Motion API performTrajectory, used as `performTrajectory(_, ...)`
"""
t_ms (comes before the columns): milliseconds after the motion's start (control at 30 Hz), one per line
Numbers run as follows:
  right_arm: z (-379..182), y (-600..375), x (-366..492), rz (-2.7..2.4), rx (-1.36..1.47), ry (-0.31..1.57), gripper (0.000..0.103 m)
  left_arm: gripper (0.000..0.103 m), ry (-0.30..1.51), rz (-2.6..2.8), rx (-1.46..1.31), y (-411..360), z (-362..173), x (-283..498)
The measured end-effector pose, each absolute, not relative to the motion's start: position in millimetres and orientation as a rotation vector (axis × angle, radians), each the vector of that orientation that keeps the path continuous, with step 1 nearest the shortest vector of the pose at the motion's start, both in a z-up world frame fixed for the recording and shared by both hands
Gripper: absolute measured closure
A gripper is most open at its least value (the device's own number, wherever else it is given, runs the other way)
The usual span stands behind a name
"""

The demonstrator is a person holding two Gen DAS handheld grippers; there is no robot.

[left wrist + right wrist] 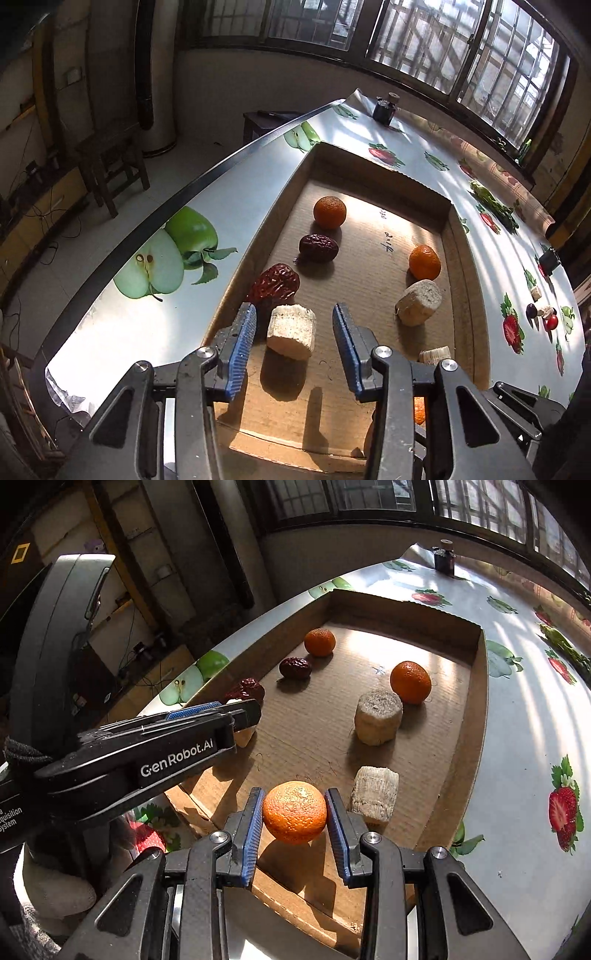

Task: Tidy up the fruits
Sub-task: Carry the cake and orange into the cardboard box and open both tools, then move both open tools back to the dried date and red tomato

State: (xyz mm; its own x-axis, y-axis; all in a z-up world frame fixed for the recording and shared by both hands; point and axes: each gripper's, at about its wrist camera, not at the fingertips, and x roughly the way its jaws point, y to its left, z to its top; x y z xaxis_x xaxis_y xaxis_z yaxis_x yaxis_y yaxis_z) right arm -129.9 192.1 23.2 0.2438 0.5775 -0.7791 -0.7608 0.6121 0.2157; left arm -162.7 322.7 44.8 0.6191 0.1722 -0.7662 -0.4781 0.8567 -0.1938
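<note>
A shallow cardboard box point(369, 162) point(480, 701) lies on the table. It holds oranges, red dates and pale cut cylinder pieces. My left gripper point(293, 323) is open, its fingers on either side of a pale piece point(291, 332) without touching it; a wrinkled date point(275, 282) lies just beyond the left finger. A darker date point(318, 248) and two oranges point(329, 212) point(424, 262) lie farther in. My right gripper point(294, 810) is shut on an orange point(294, 811) and holds it above the box's near end. The left gripper point(221, 716) shows side-on in the right wrist view.
The table has a white cloth point(147, 325) with fruit prints. Two more pale pieces point(377, 716) point(375, 794) lie in the box's right half. Small fruits point(543, 315) sit on the cloth to the right. A dark jar point(384, 109) stands at the far end.
</note>
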Motion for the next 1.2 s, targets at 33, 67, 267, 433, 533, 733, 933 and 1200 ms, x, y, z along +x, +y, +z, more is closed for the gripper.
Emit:
performTrajectory(33, 23, 193, -131, 0.924, -0.225, 0.95, 0.062, 0.056, 0.812, 0.392, -0.396, 321, 49, -164)
performTrajectory(67, 25, 193, -131, 0.922, -0.227, 0.94, 0.052, 0.055, 0.802, 0.396, -0.387, 320, 53, -166)
performTrajectory(267, 49, 177, -146, 0.899, -0.218, 0.84, 0.042, 0.041, 0.728, 0.433, -0.31, 305, 80, -175)
performTrajectory(433, 66, 142, -155, 0.85, -0.153, 0.791, 0.042, 0.032, 0.689, 0.469, -0.21, 282, 99, -178)
performTrajectory(533, 70, 121, -155, 0.811, -0.105, 0.787, 0.039, 0.031, 0.679, 0.453, -0.154, 262, 106, -177)
performTrajectory(733, 73, 79, -151, 0.742, -0.009, 0.79, 0.039, 0.03, 0.667, 0.403, -0.078, 224, 115, -175)
performTrajectory(933, 69, 37, -141, 0.66, 0.097, 0.807, 0.039, 0.03, 0.67, 0.338, -0.075, 198, 123, -174)
performTrajectory(1200, 62, -37, -128, 0.46, 0.234, 0.831, 0.039, 0.029, 0.657, 0.176, -0.112, 154, 132, -163)
